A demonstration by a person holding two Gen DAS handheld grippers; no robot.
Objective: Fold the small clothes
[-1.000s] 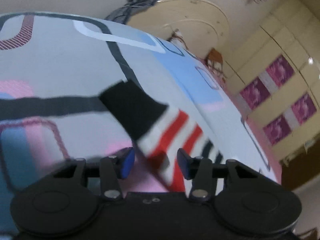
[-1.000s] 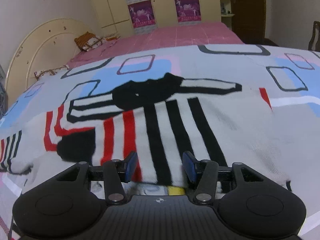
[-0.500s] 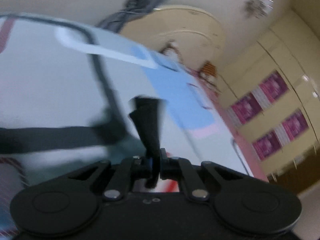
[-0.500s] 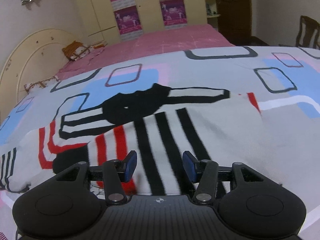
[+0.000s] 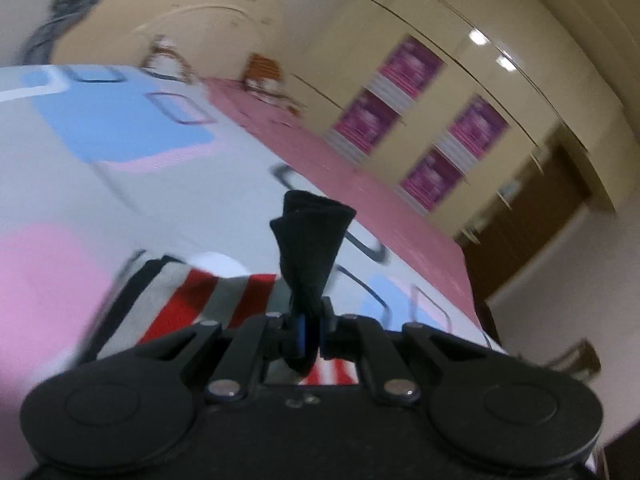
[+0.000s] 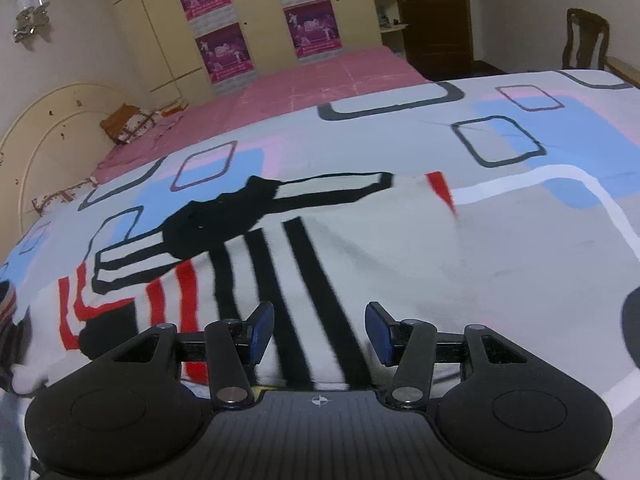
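Since a second ago, the left gripper (image 5: 308, 334) has closed on a black cuff (image 5: 310, 240) of the striped garment (image 6: 280, 264) and lifted it off the bed; the cuff, which lay flat on the bedspread (image 5: 120, 184) before, now stands up bunched between the pressed-together jaws. The left view is blurred. The right gripper (image 6: 319, 332) has shifted only a little and is spread partway, with nothing between its blue pads (image 6: 262, 330).

The garment, white with black and red stripes and a black collar area, lies spread on the patterned bedspread, in the near middle of the right view. Its left part, with the red stripes, trails toward the left gripper.

To do this fold well, it seems best to carry the pinched cuff across toward the black centre stripes, keeping it low so the sleeve lays flat. The right gripper, hovering over the near hem, could press or pinch there to stop the body sliding. Release only once the cuff rests on the garment.
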